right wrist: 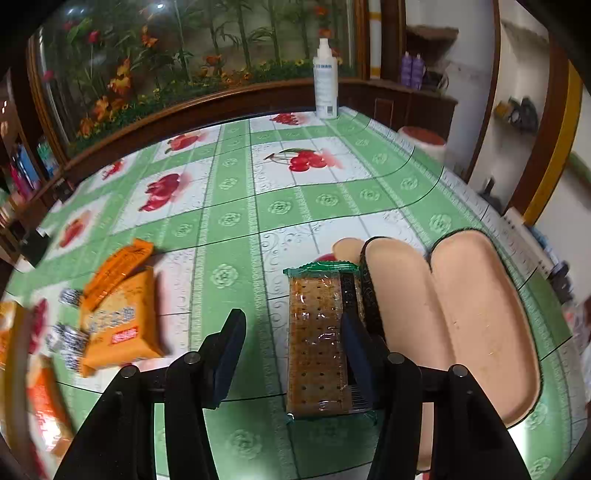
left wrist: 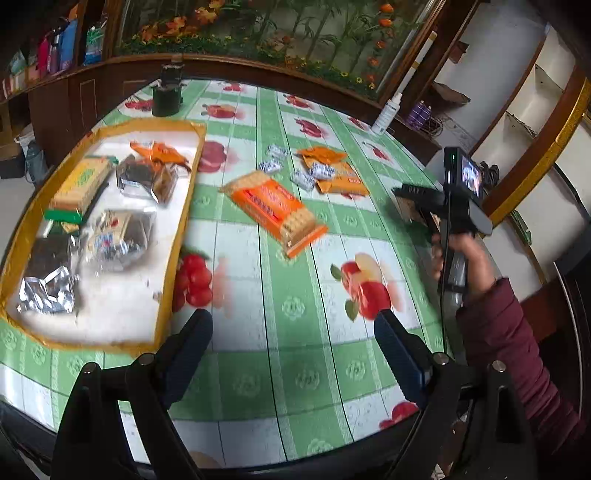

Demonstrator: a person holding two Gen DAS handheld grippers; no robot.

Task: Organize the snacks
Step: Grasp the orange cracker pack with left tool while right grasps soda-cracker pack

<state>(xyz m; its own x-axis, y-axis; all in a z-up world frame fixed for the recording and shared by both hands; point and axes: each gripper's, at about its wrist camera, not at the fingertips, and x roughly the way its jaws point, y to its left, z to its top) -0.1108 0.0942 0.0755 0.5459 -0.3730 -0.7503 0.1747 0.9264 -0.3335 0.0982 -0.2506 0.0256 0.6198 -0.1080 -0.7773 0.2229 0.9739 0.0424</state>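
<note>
My right tongs [right wrist: 291,347] gape half-wide, empty, over the cracker pack [right wrist: 317,343] at six o'clock, hard against pink slippers [right wrist: 461,317]; left tongs [left wrist: 291,354] wide, empty, bare tablecloth [left wrist: 295,295] ahead.

Parted right tool [right wrist: 291,350] above green-wrapped cracker pack [right wrist: 317,343], pink tray [right wrist: 480,317] beside

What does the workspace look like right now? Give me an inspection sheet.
Surface: fruit-print tablecloth, flat.
Job's things: yellow-rimmed tray holds several packs; orange cracker pack, orange packets and wrapped candies loose; green-wrapped cracker pack between the right gripper jaws.
Clutter: spray bottle, black pot, pink oblong pieces.
Grippers: left gripper open, empty; right open, left pad clear of pack.
Cables: black cable along right gripper's handle.
Surroundings: flower mural, wooden shelves.
</note>
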